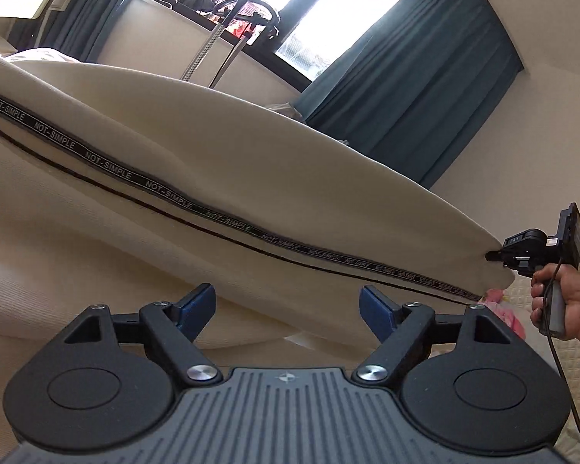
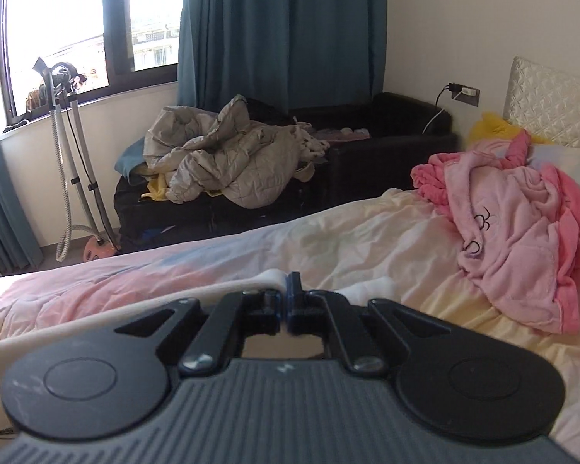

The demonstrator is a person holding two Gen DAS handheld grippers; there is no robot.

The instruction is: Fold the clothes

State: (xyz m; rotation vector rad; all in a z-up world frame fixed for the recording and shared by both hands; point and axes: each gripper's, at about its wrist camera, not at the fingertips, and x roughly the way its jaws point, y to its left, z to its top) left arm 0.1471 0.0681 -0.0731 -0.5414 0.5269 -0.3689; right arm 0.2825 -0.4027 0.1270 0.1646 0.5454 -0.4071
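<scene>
The left gripper (image 1: 288,311) stands wide open, its blue pads (image 1: 375,311) apart with nothing pressed between them; the cream garment (image 1: 212,162) lies just past the fingertips. No earlier view is given to compare. That garment is stretched out in the air across the left wrist view, a dark tape (image 1: 166,189) printed with repeated white lettering running along its length, and a thin dark seam beside it. Its far corner is pinched by the right gripper (image 1: 493,256), which a hand (image 1: 564,305) holds by a grey handle at the right edge of the picture, a cable trailing down from it.

In the right wrist view the right gripper's jaws are closed together, with a fold of cream cloth (image 2: 266,276) showing at the tips; it seems to be clamped there, though the tips are partly blurred. Below it spreads the bed (image 2: 328,232) with a pale pink and yellow cover. A pink fleece garment (image 2: 514,232) lies crumpled near the quilted headboard (image 2: 553,104). Beyond the bed, a grey quilted jacket (image 2: 228,154) is heaped on a black sofa (image 2: 386,147), under teal curtains (image 2: 282,38) and a window (image 2: 58,19), with a garment steamer (image 2: 73,162) standing by the wall
</scene>
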